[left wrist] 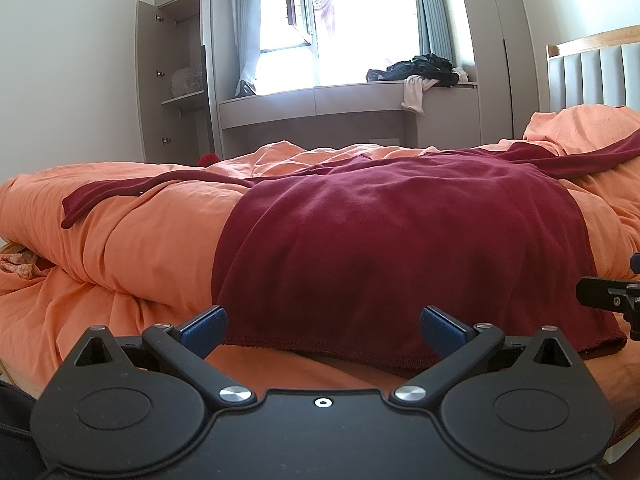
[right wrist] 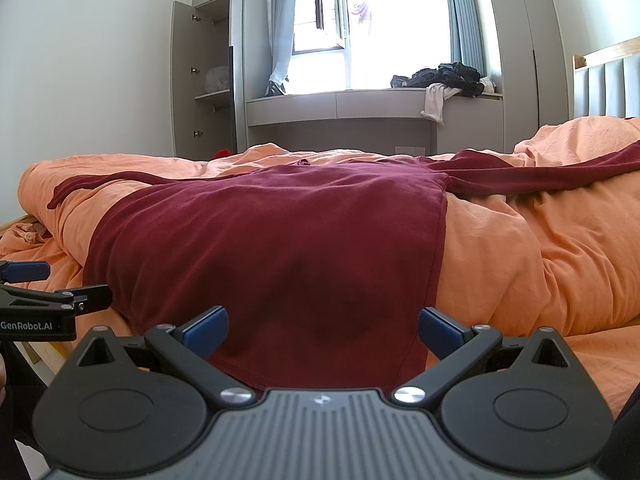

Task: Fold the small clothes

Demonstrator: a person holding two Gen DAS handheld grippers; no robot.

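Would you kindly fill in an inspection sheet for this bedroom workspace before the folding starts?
Surface: bed with a rumpled orange duvet.
Job's things: dark red long-sleeved top spread flat, sleeves out to both sides, hem nearest the grippers.
Clutter: dark clothes pile on the window bench.
Grippers: left gripper open, empty, at the hem; right gripper open, empty, above the hem.
Cables: nothing seen.
Surroundings: open wardrobe, bright window, padded headboard.

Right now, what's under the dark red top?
The dark red top lies spread on the rumpled orange duvet, sleeves out to both sides. Anything beneath the duvet is covered.
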